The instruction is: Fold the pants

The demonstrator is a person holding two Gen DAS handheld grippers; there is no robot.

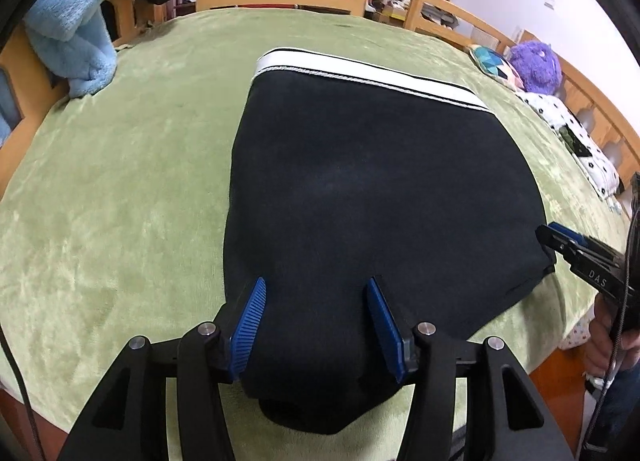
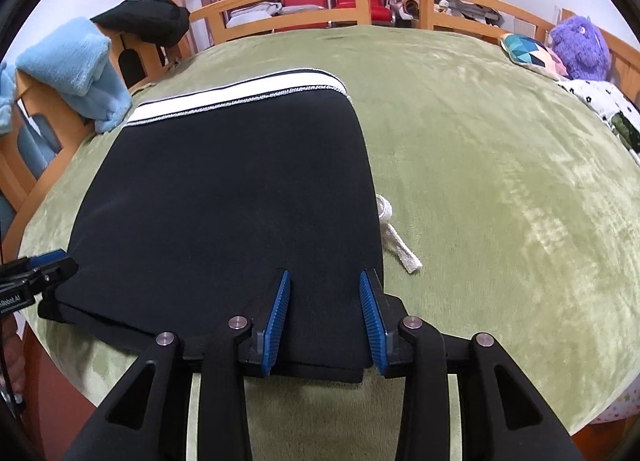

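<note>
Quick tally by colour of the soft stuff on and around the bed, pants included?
Black: 2, the folded pants and a dark garment on the bed frame
Light blue: 1, fluffy blanket
Purple: 1, plush toy
Multicolour: 1, patterned cushion
White: 1, drawstring beside the pants
Total: 6

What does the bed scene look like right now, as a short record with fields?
surface: green blanket on a wooden-railed bed
garment: black pants, folded flat, white waistband at far edge
drawstring: white cord lying beside the pants
left gripper: open, over the pants' near edge
right gripper: open, over the near corner
other: blue plush blanket, purple plush toy
</note>
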